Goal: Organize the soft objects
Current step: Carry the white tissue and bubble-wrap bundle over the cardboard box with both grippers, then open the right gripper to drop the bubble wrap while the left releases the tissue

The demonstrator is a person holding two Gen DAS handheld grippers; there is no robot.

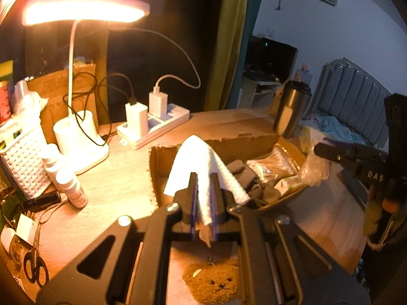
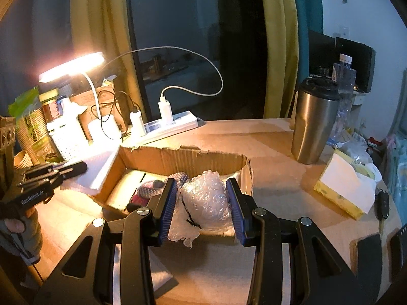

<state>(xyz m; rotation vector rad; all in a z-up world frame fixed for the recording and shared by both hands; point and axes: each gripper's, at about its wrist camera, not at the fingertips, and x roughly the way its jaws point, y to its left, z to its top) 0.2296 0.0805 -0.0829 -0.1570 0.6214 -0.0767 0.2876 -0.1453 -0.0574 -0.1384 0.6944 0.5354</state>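
Note:
My left gripper is shut on a white folded cloth and holds it above the near left corner of an open cardboard box. My right gripper is shut on a wad of bubble wrap over the box's near right part. The right gripper shows in the left wrist view, with the bubble wrap at the box's right end. The box holds knitted gloves and flat packets. A brown bear plush lies on the table under the left gripper.
A lit desk lamp, power strip with chargers, white basket, small bottles and scissors fill the left side. A steel tumbler, water bottle, tissue pack and key fob stand right of the box.

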